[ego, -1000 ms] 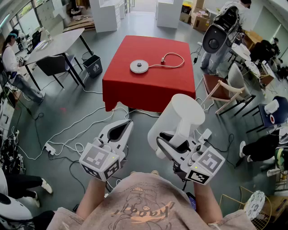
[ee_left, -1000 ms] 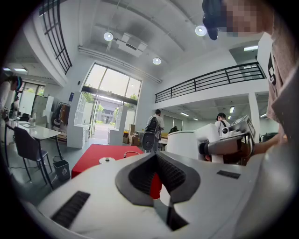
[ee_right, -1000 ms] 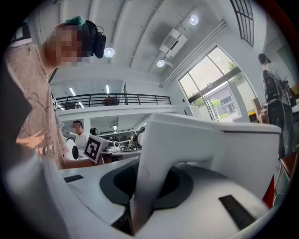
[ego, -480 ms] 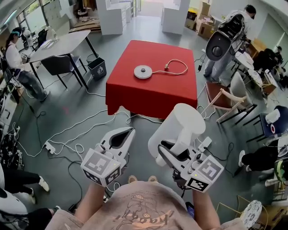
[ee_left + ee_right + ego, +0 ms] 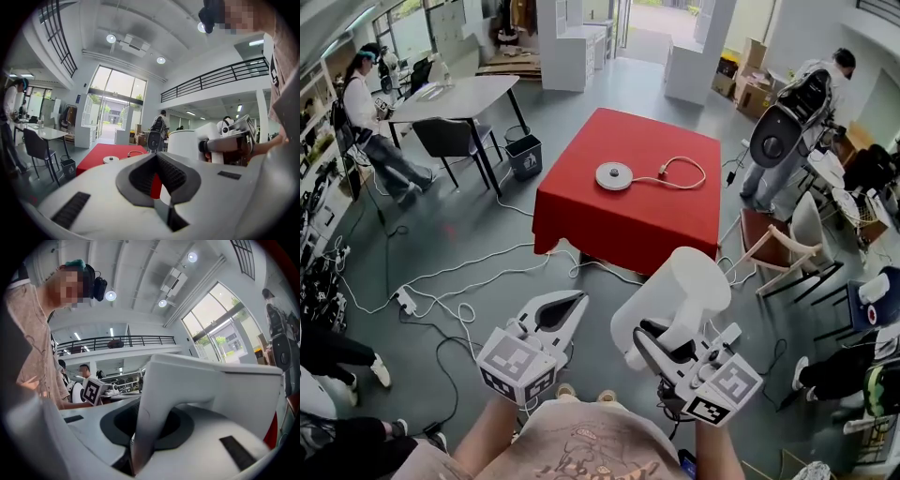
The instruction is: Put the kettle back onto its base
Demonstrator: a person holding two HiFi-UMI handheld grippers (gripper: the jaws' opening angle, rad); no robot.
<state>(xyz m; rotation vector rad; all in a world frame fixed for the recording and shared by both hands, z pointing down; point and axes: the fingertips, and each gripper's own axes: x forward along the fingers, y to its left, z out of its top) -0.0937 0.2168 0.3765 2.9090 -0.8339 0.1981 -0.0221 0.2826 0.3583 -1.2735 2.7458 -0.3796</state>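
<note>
The white kettle hangs in the air above the floor, short of the red table. My right gripper is shut on its handle, which fills the right gripper view between the dark pads. The round white base lies on the tablecloth with its cord looped to the right. My left gripper floats to the left of the kettle, shut with nothing held. In the left gripper view, the kettle is at the right, and the base sits on the red table beyond the left gripper.
White cables trail over the grey floor between me and the table. A grey table, a black chair and a bin stand at the left. A wooden chair and a person with a backpack are at the right.
The head view has swung up, so the table and base sit lower in the picture. Both grippers and the held kettle keep their pose.
</note>
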